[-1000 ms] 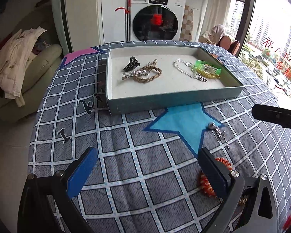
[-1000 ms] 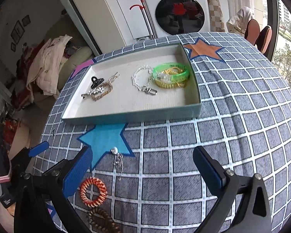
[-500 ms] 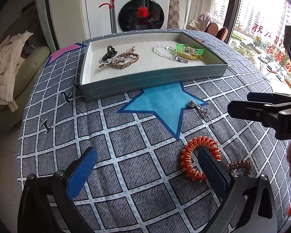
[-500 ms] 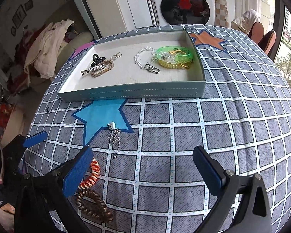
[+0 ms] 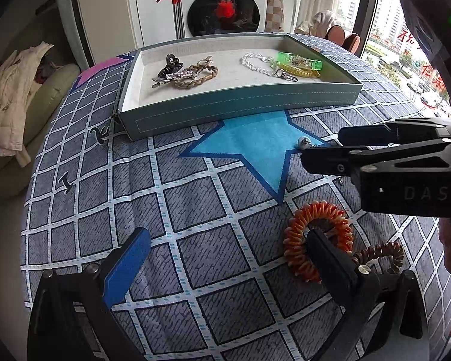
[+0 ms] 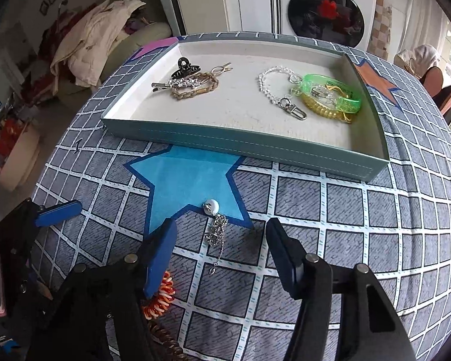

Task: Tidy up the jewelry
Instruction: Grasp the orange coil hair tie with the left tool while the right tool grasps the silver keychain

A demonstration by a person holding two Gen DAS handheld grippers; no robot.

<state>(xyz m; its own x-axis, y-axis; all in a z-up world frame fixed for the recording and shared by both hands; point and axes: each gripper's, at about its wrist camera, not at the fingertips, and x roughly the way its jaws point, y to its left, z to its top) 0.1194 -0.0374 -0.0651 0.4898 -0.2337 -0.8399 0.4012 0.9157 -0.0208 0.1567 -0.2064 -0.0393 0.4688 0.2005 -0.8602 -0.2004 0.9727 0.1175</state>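
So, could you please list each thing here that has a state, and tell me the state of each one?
Tray: open, partly filled.
Black claw clip: closed, in tray.
Keychain clasp: closed, in tray.
Silver chain: on cloth, between the right tongs, untouched.
Orange coil tie: on cloth, ungripped.
Left tongs: open.
Right tongs: closing, not yet gripping.
Washing machine door: shut.

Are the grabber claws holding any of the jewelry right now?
No, nothing is held. The right gripper is closing around the silver chain but isn't pressing it. The left gripper is open above the tablecloth by the orange coil.
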